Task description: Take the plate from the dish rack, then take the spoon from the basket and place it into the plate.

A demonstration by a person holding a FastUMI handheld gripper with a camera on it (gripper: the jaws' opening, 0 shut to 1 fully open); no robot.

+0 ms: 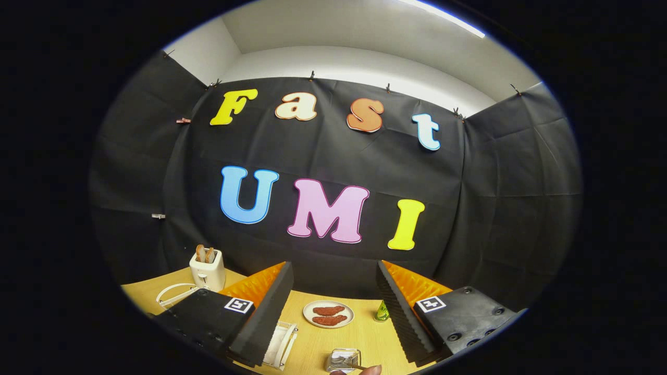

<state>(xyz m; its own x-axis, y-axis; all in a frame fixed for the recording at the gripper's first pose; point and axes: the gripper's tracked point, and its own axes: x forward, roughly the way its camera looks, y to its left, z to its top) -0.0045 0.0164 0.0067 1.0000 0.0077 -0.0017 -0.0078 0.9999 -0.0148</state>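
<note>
— Plate handling is asked about first: where is it lying, and what is the claw doing?

— It is seen flat on the tabletop just ahead of the claw, between the widely spread fingers, with nothing pinched. Two reddish food pieces are carried on it. It is judged stiff, smooth and breakable, so the rim would be best taken.

— And the spoon?

— A clear basket is seen below the fingers, with what may be the spoon's handle sticking out. It is judged light, rigid and slippery; the handle would be pinched.
</note>
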